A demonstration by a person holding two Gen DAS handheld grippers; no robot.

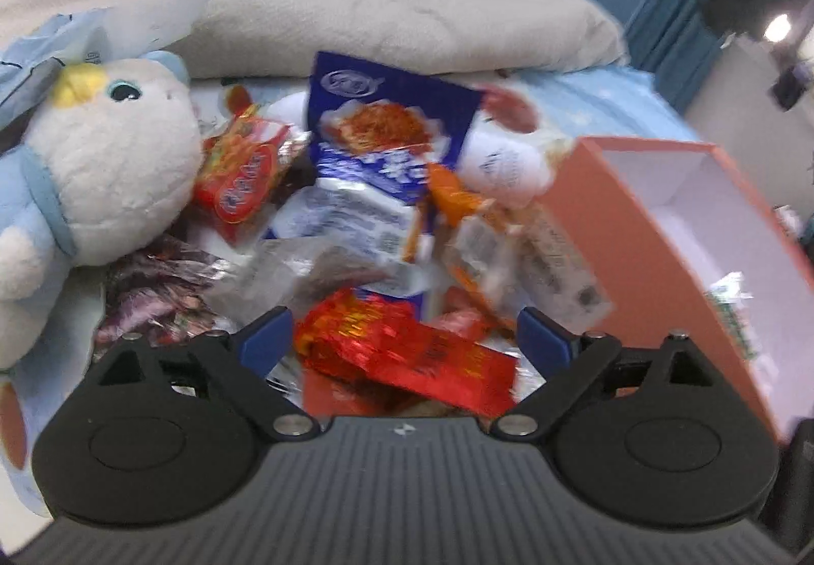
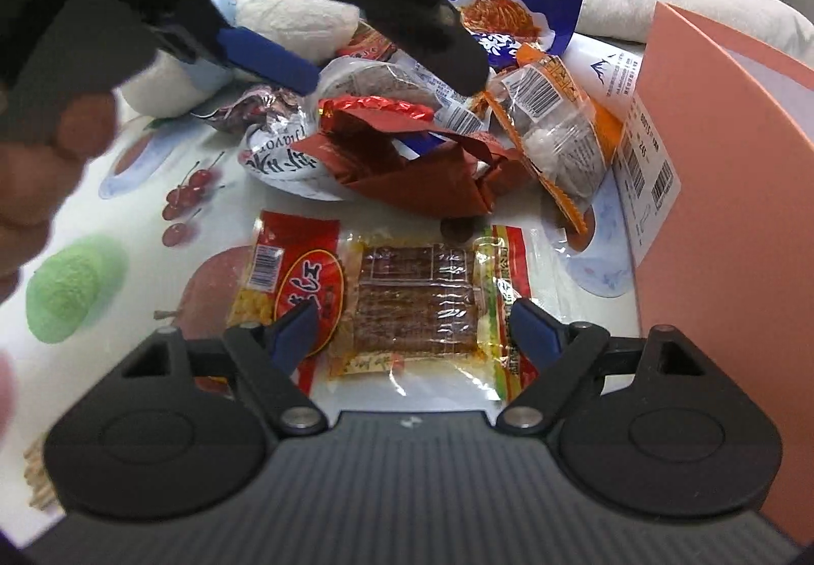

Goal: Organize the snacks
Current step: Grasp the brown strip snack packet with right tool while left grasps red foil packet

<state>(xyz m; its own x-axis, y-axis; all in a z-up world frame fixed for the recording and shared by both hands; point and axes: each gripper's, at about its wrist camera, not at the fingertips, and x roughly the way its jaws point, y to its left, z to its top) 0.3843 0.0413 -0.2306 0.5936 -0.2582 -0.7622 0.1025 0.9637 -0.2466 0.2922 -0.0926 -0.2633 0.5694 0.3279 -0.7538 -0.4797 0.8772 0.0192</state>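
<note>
Left gripper (image 1: 406, 336): jaws wide apart, holding nothing; poised over the snack pile, a red foil pack (image 1: 407, 356) lying between the blue fingertips (image 1: 267, 338). Seen from the right wrist as a dark blurred shape at upper left (image 2: 356, 51), above the pile.

Right gripper (image 2: 414, 326): spread open, empty; low over a flat clear-windowed packet (image 2: 407, 305), fingertips (image 2: 297, 328) straddling the packet's two ends; contact cannot be told.

Packet: lying flat on the fruit-print cloth (image 2: 168, 204), red label at the left end, brown strips visible through the window, just in front of the pile and apart from it.

Pile: heaped left of the box; blue bag (image 1: 386, 127) propped at the back, red carton-like pack (image 1: 239, 178) to its left, orange-edged pouch (image 2: 554, 143) on the right, touching the box wall, crumpled dark-red wrapper (image 2: 422, 168) in front.

Box (image 1: 656, 249): orange outside, white inside, open side facing the left wrist camera; one small green-and-white item (image 1: 727, 305) inside, too blurred to name.

Plush toy (image 1: 102, 168): white and pale blue, lying left of the pile, touching it.

Pillow (image 1: 407, 5): grey, behind the pile.
</note>
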